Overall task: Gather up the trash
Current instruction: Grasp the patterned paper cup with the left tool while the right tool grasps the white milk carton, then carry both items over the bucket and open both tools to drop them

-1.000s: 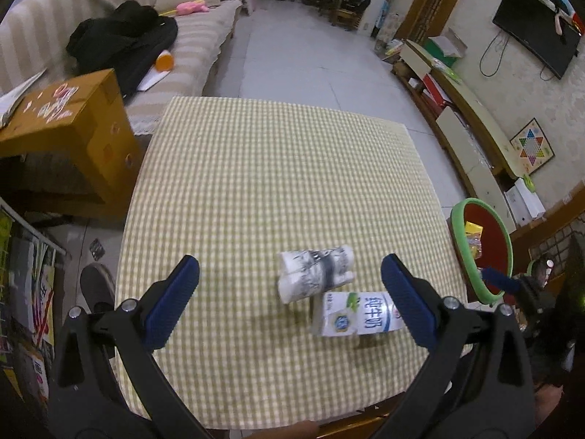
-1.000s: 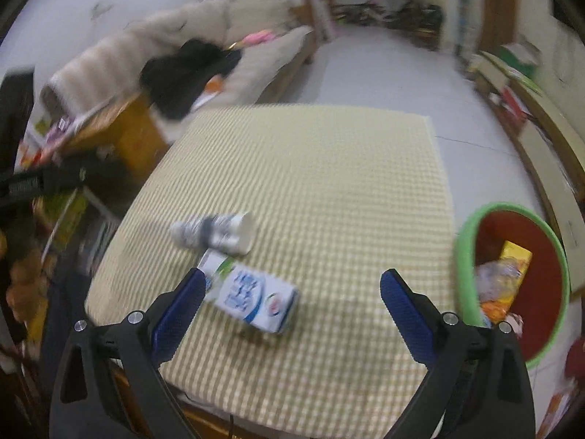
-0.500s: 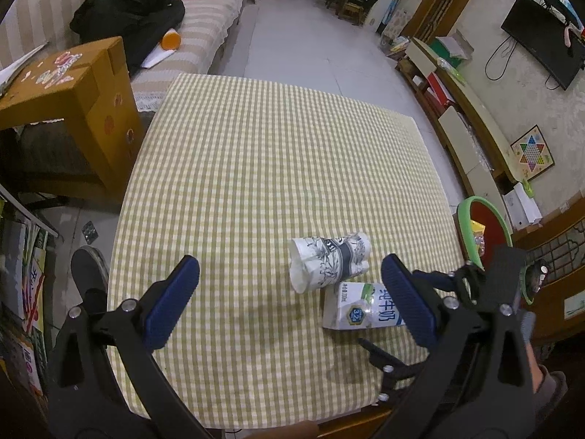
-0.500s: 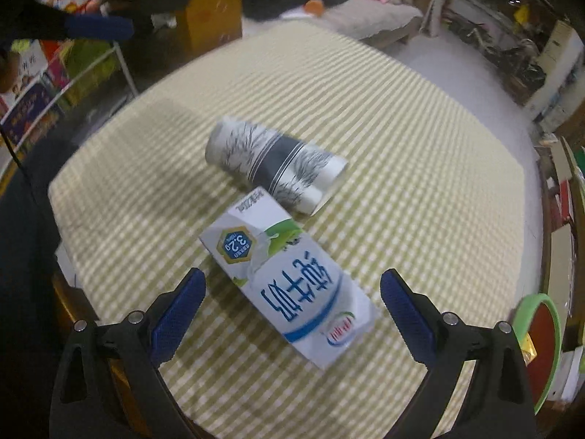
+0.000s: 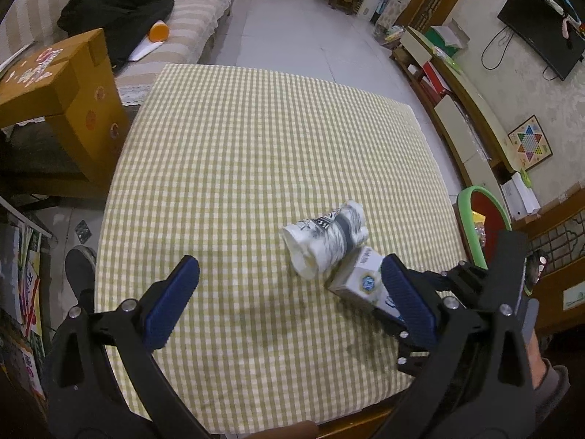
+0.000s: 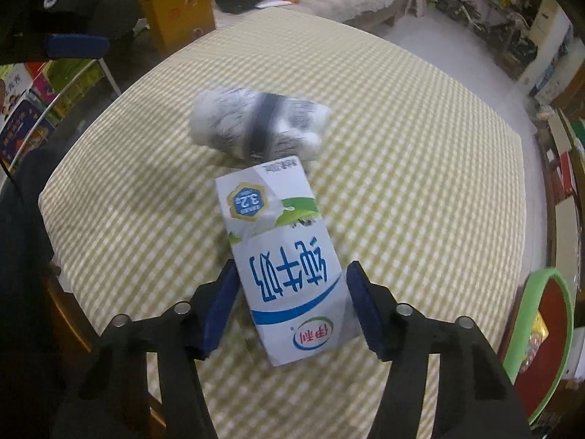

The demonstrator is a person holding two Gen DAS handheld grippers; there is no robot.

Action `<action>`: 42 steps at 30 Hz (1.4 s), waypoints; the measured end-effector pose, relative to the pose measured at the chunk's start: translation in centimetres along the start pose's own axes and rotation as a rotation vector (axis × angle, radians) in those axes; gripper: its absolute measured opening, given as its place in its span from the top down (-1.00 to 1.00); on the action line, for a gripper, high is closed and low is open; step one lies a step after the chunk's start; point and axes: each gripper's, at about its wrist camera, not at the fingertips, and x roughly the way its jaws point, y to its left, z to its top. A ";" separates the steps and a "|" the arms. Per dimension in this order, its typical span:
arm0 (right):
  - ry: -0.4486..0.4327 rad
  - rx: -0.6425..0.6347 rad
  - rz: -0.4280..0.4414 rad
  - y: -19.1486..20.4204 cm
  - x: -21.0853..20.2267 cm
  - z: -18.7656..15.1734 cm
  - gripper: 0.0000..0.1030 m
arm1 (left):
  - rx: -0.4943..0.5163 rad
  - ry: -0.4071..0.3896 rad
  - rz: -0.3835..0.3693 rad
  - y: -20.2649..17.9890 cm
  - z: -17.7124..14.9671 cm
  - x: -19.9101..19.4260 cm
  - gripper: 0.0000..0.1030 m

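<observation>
Right hand-held gripper (image 6: 290,301) had just been closing its jaws, and I saw the milk carton (image 6: 283,259) sitting between the blue pads, the left pad against its side, the right pad's contact too unclear for me to call. My left hand-held gripper (image 5: 289,300) hung with its jaws spread wide, nothing between them, over the counter (image 5: 256,146) to the left of the carton. That carton lay flat on the checked cloth near the counter's front edge. Just beyond the carton, touching its far end, a crumpled white paper cup (image 5: 325,241) with dark print lay on its side. To the right of the carton, off the counter's edge, stood a green-rimmed red bin (image 6: 548,329) with some wrappers inside. Well beyond the carton, past the counter's far side, a striped sofa (image 5: 204,25) carried a black garment (image 5: 117,11).
</observation>
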 end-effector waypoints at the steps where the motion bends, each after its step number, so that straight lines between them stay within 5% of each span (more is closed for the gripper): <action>1: 0.006 0.007 -0.002 -0.3 -0.2 -0.4 -0.10 | 0.004 0.002 -0.002 -0.2 0.0 0.2 -0.89; 17: -0.053 0.230 -0.092 -6.6 -4.2 -5.9 -0.10 | 0.174 0.188 0.003 -5.7 -0.5 8.0 -0.89; 25: -0.070 0.297 -0.098 -8.5 -4.9 -6.0 -0.10 | 0.250 0.255 0.057 -7.6 -1.3 12.5 -0.89; 28: -0.073 0.317 -0.097 -9.0 -5.0 -6.1 -0.10 | 0.247 0.251 0.066 -7.5 -1.4 13.2 -0.70; 42: -0.144 0.359 -0.108 -9.2 -7.7 -6.5 -0.10 | 0.218 0.161 0.025 -7.9 -0.2 8.8 -0.62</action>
